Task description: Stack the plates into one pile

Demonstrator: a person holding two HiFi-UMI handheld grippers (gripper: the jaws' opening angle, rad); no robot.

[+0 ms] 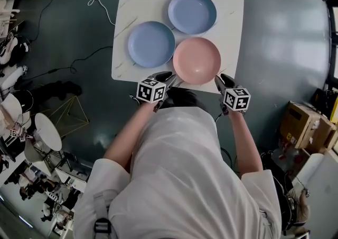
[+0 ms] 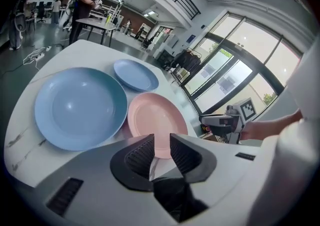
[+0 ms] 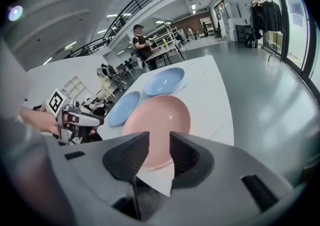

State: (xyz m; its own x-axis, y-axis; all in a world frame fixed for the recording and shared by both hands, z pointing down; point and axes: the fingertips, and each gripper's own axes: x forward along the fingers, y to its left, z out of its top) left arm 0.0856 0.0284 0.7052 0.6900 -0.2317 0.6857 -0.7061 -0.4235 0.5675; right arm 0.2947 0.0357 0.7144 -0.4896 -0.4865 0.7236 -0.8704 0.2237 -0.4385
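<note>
White desk, nothing stacked yet.
Approach: left claw and right claw narrowly parted, empty, pink plate just ahead; next, probably grip its rim.

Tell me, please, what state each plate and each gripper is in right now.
Pink plate: flat on the table, empty, unstacked.
Near blue plate: flat, empty, unstacked.
Far blue plate: flat, empty, unstacked.
Left gripper: jaws apart, holding nothing.
Right gripper: jaws apart, holding nothing.
</note>
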